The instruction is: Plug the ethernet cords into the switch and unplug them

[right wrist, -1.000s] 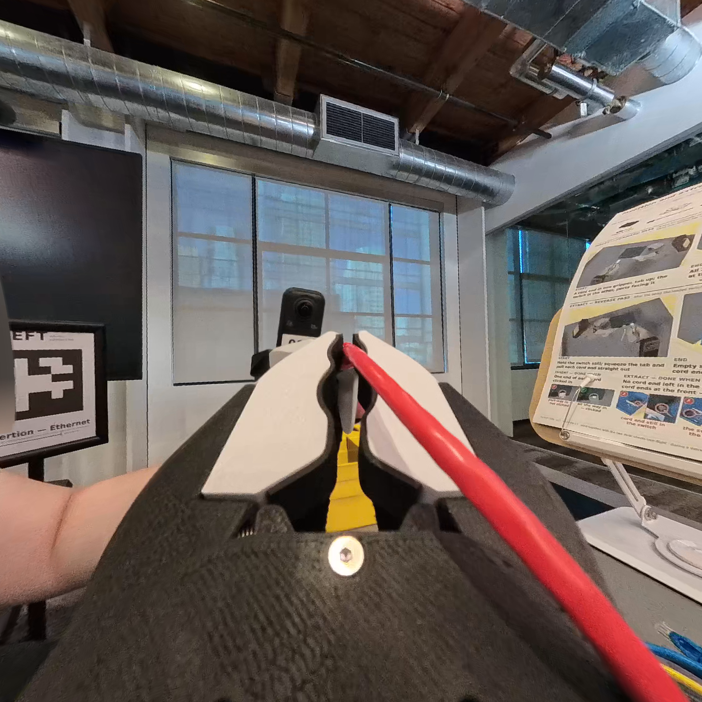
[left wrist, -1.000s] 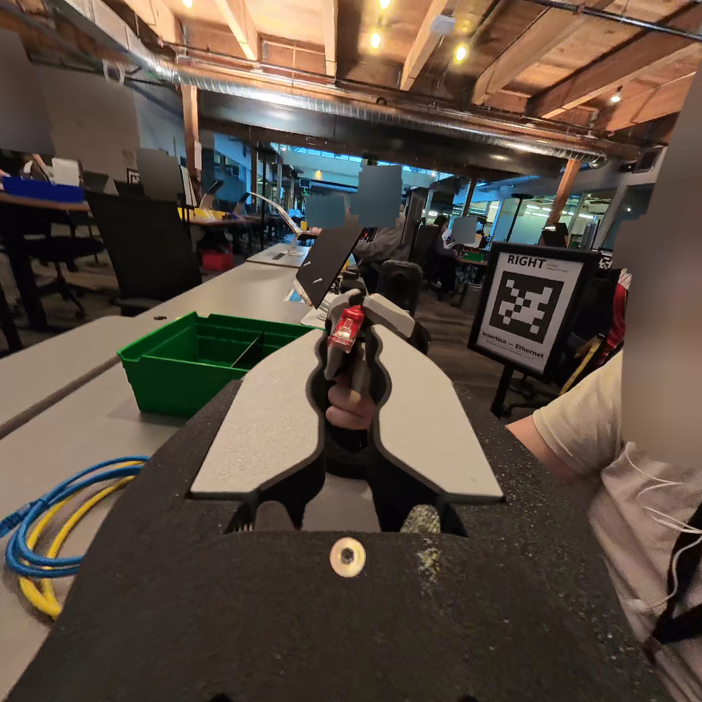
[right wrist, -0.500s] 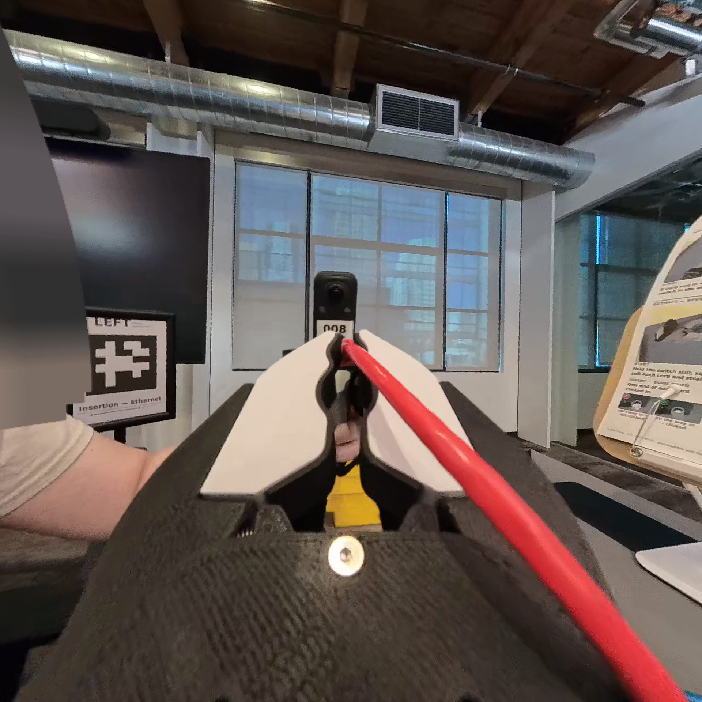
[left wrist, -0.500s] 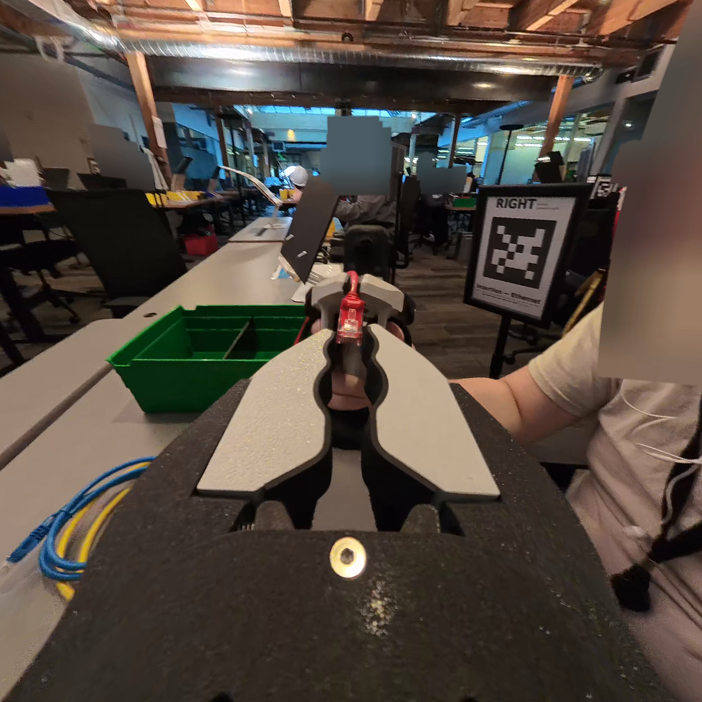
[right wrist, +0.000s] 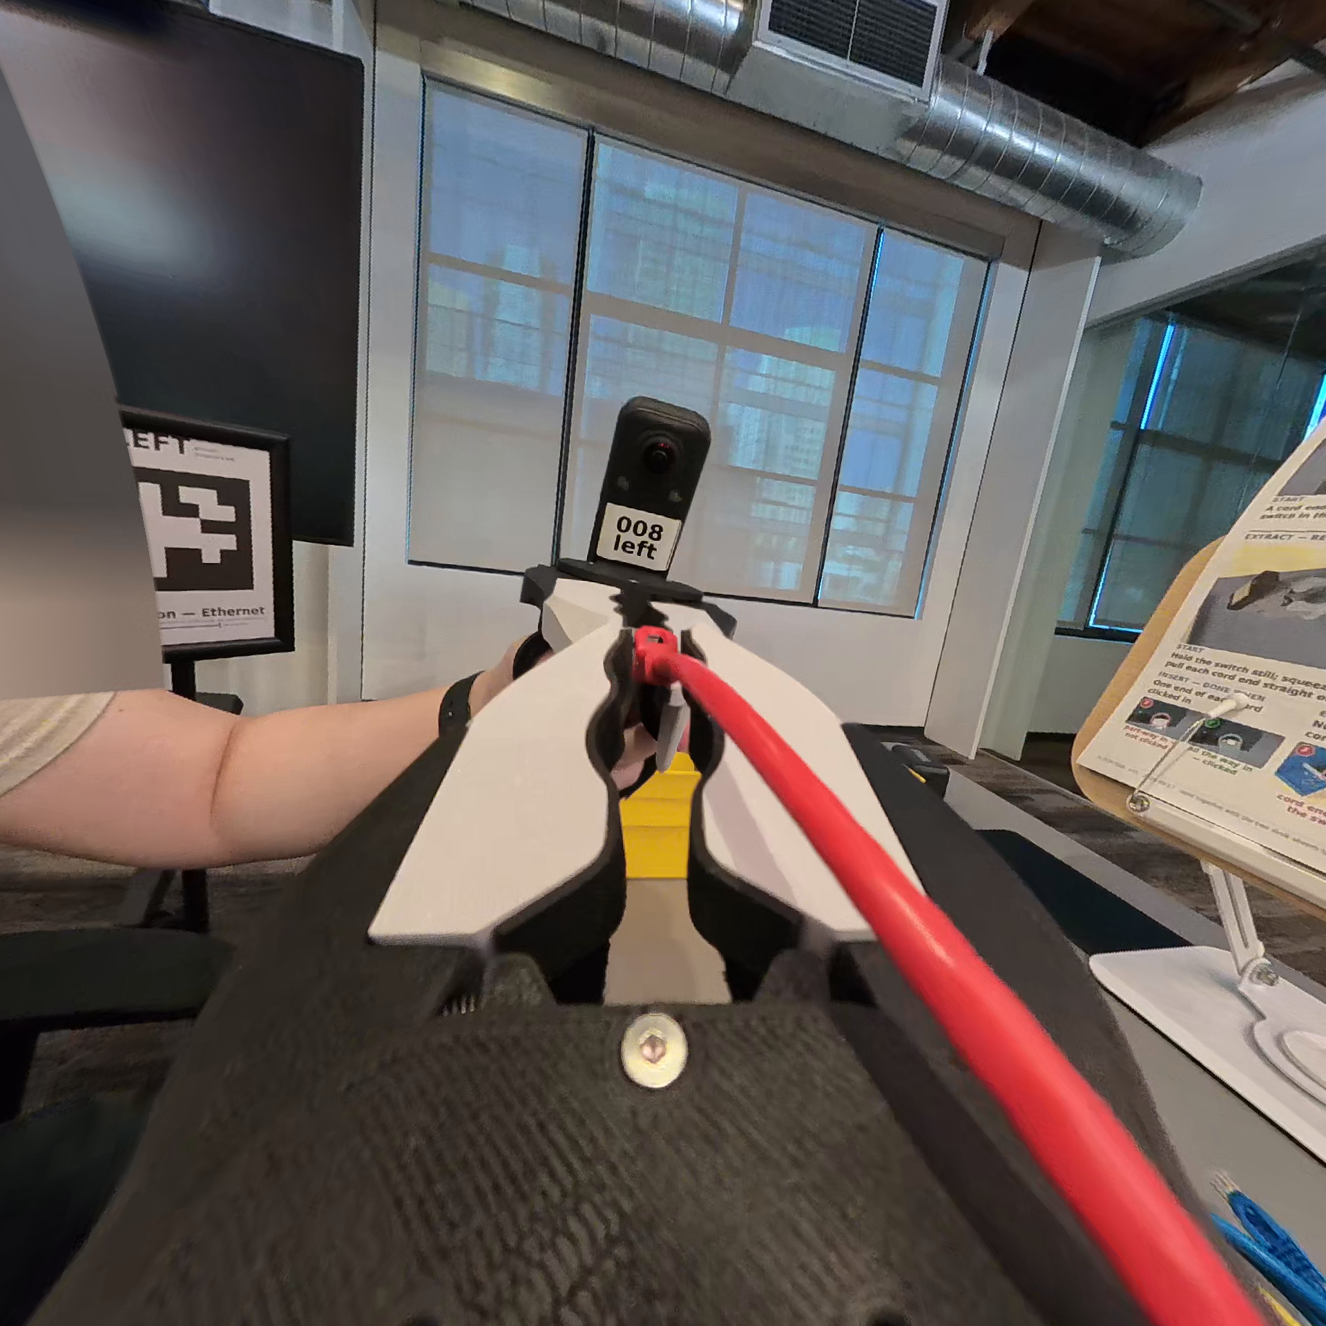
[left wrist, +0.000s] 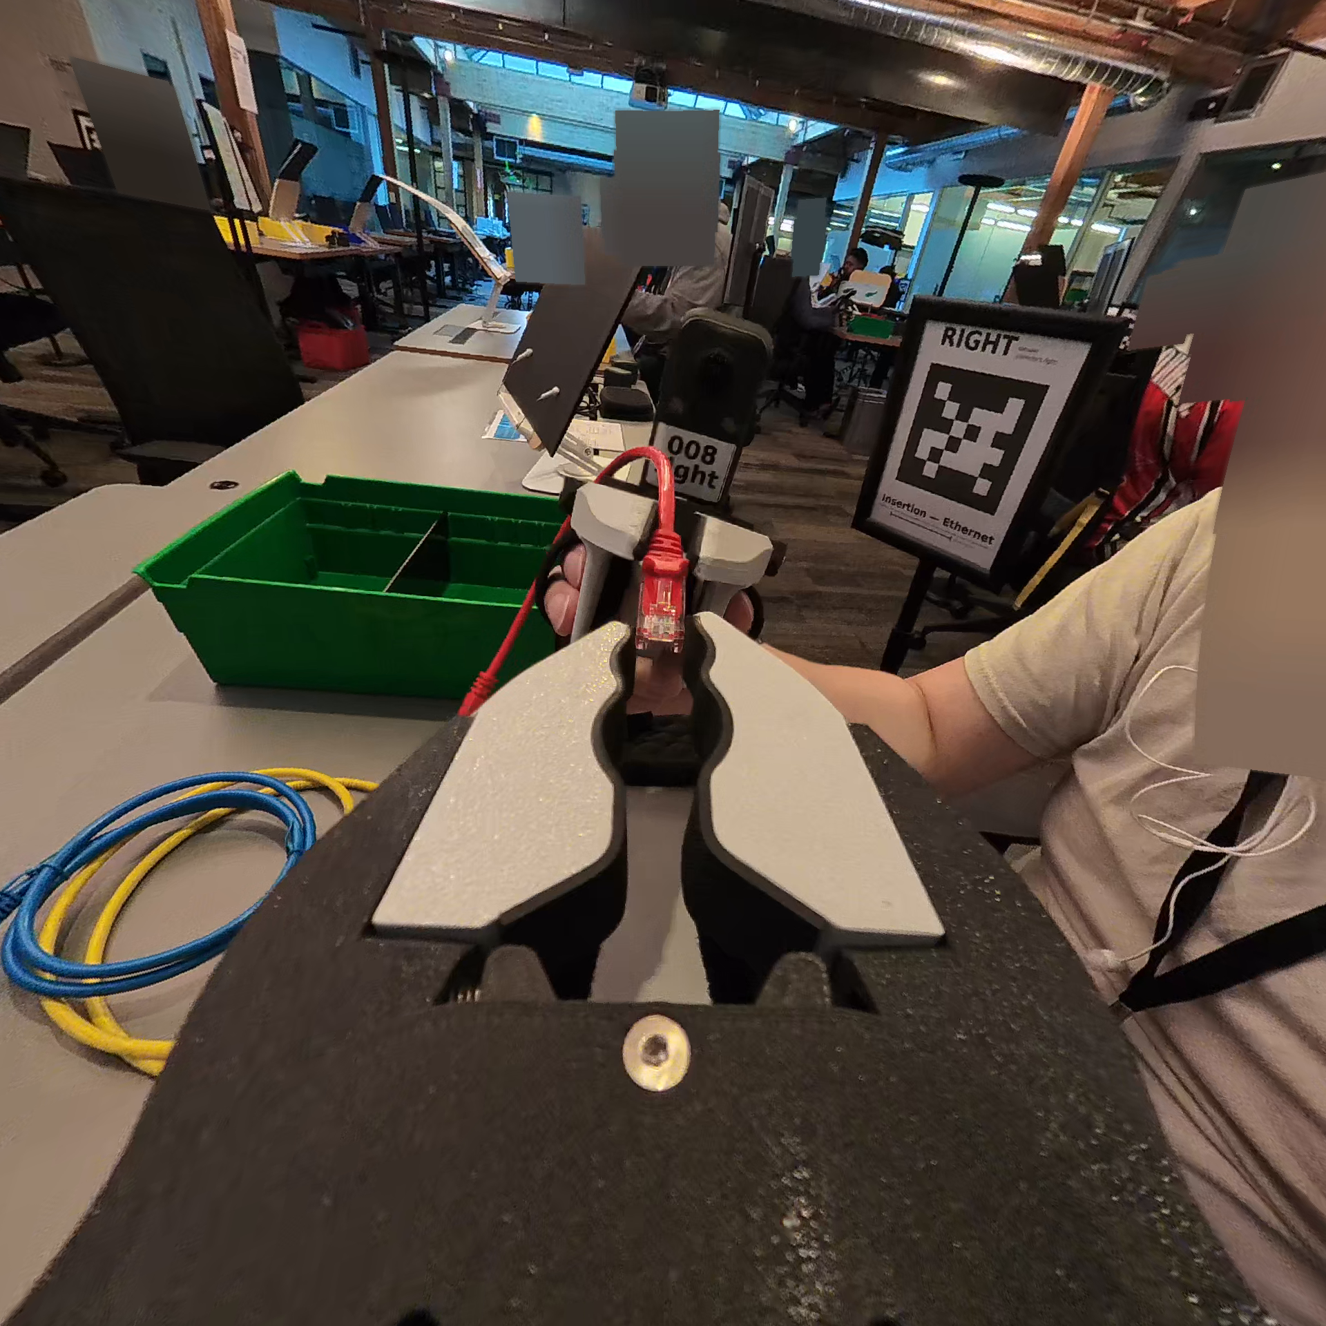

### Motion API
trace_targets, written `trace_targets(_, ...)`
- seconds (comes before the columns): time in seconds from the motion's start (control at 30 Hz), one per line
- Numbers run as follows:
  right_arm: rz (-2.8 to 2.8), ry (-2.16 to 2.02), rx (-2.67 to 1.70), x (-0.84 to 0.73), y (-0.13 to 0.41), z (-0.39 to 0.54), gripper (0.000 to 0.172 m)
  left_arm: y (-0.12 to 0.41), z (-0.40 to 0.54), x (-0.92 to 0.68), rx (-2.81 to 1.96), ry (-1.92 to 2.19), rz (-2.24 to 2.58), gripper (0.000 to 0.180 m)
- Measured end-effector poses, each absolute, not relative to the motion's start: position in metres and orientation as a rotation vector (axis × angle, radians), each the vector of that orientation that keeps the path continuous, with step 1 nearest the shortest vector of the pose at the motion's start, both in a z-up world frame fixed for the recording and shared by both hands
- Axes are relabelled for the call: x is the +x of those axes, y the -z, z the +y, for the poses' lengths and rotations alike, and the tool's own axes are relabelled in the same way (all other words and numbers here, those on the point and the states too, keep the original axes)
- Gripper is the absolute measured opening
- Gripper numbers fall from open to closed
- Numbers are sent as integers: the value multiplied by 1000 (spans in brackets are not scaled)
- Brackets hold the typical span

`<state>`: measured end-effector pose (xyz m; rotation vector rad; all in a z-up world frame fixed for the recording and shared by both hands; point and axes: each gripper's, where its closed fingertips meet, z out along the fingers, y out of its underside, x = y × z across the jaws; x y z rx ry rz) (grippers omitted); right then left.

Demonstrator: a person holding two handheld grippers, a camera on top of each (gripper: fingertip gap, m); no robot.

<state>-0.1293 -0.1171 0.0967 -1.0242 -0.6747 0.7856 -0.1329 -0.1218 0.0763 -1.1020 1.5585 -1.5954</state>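
1. Left wrist view: the red ethernet plug (left wrist: 661, 610) is up in the air above the worktop (left wrist: 215, 732), its clear tip pointing back toward the camera.
2. The left hand-held gripper (left wrist: 664, 638) is clamped on that clear tip, one fingertip on each side of it.
3. The right hand-held gripper (left wrist: 671, 531) faces it from just beyond. Its fingers stand apart on either side of the plug's red boot, with a dark gap showing beside the boot.
4. Right wrist view: the red cord (right wrist: 897, 904) runs from the boot back over the right hand-held gripper's finger (right wrist: 775, 753) toward the lower right corner.
5. On the worktop, a green divided bin (left wrist: 344, 617) sits behind the two tools, and coiled blue (left wrist: 165, 954) and yellow cords (left wrist: 93, 1019) lie together nearer the camera.
6. A framed marker sign (left wrist: 969, 438) stands off to the right, and an instruction sheet (right wrist: 1220, 717) leans on a stand.
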Motion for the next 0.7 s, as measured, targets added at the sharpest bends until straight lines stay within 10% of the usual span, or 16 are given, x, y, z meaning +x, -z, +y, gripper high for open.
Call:
trace_targets(0.47,-711,-739,-1125,-129,-85,-110,13,-68,-116,-130,-1141,1582,1550,12)
trace_targets(0.7,-664,-555,-1077,-88,-136,-96,13,0,-34,-125,-1476,1067,1415,46)
